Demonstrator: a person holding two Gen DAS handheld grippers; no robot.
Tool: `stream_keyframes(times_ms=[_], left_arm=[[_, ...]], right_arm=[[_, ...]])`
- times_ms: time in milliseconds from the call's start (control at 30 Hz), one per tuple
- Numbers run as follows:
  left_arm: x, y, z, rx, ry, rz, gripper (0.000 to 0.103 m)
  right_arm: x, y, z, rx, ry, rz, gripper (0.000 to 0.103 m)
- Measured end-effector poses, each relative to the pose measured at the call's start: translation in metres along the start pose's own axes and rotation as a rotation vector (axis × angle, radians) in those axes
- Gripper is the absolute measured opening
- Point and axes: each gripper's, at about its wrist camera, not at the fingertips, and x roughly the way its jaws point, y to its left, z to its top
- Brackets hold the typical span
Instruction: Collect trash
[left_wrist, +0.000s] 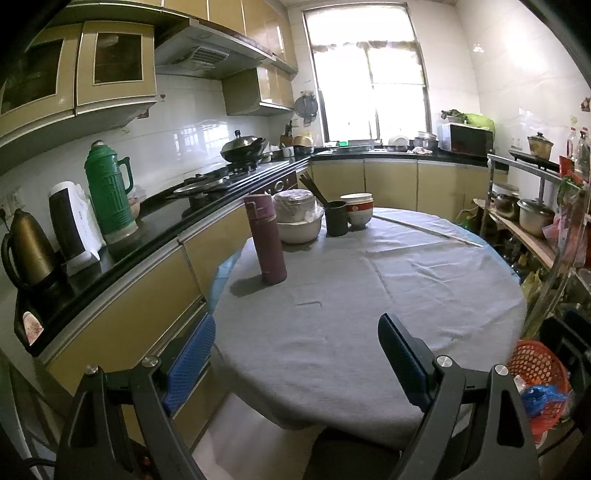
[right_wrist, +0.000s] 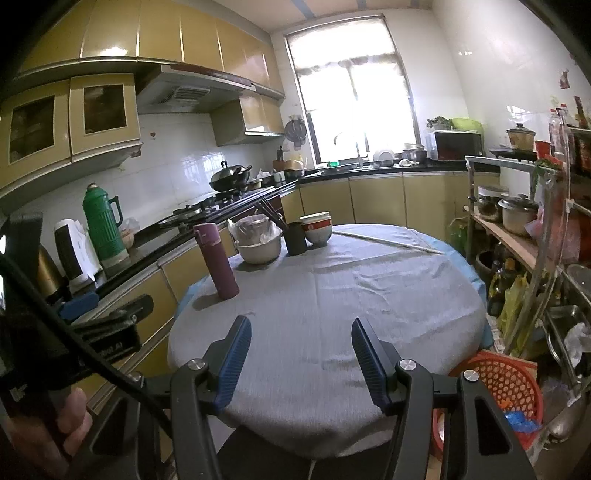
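Both claws hang over the near edge of the round table (left_wrist: 369, 295), spread with nothing between them; the left gripper (left_wrist: 295, 358) gapes wider than the right gripper (right_wrist: 301, 354). No obvious trash on the cloth. The only trash I can spot is blue plastic in the orange basket (right_wrist: 506, 387) on the floor off the table's near right edge, so the right claw looks closer. Can't read any labels.

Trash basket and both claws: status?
Left claw open, empty. Right claw open, empty. Orange trash basket beside table, blue bag scraps inside. No trash visible on tablecloth; purple flask standing.
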Motion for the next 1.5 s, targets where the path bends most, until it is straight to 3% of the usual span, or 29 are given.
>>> stream_keyframes(times_ms=[933,1500], left_arm=[[0.035,-0.012,0.023,0.009,0.057,0.075,0.09],[0.072,-0.026,0.046,0.034,0.079,0.063,0.09]], right_arm=[[0.051,-0.026,0.03,0.028,0.02,0.057,0.061],[0.1,-0.045,0.039,0.079,0.067,0.041,0.061]])
